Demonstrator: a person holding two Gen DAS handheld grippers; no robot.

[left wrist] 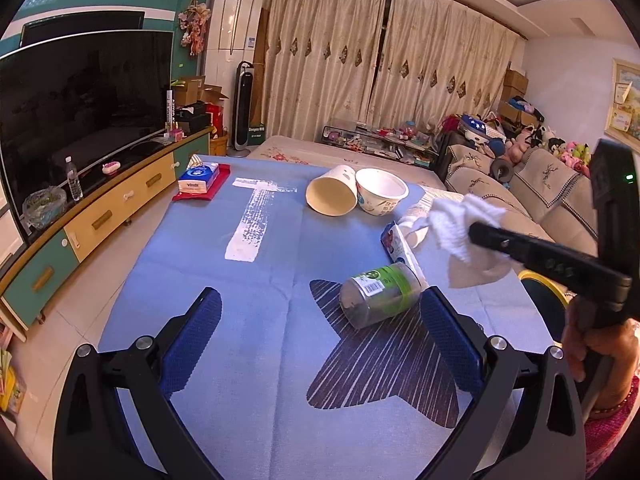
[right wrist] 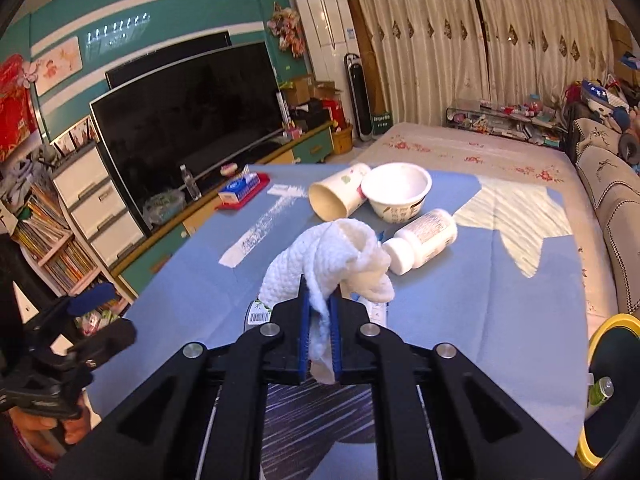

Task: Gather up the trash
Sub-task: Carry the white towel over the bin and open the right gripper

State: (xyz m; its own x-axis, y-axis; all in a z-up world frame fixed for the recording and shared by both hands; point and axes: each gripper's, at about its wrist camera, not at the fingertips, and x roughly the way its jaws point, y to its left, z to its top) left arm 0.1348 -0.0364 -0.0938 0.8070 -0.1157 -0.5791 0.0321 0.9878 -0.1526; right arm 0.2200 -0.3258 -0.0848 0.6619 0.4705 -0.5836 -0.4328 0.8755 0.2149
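My right gripper [right wrist: 318,292] is shut on a crumpled white tissue [right wrist: 328,264] and holds it above the blue-covered table [right wrist: 500,300]; in the left wrist view the right gripper [left wrist: 476,232] and the tissue [left wrist: 464,220] hang at the right. My left gripper [left wrist: 320,294] stands open low over the table. A clear bottle with a green label [left wrist: 380,294] lies on its side just ahead of its right finger. A paper cup [right wrist: 340,194] lies tipped beside a white bowl [right wrist: 398,192]. A white pill bottle [right wrist: 424,240] and a wrapper [left wrist: 400,248] lie nearby.
A dark bin with a yellow rim [right wrist: 612,328] stands off the table's right edge. A tissue pack on a red tray [left wrist: 200,178] sits at the far left corner. The TV [left wrist: 80,100] on its cabinet lies left, a sofa [left wrist: 540,192] right.
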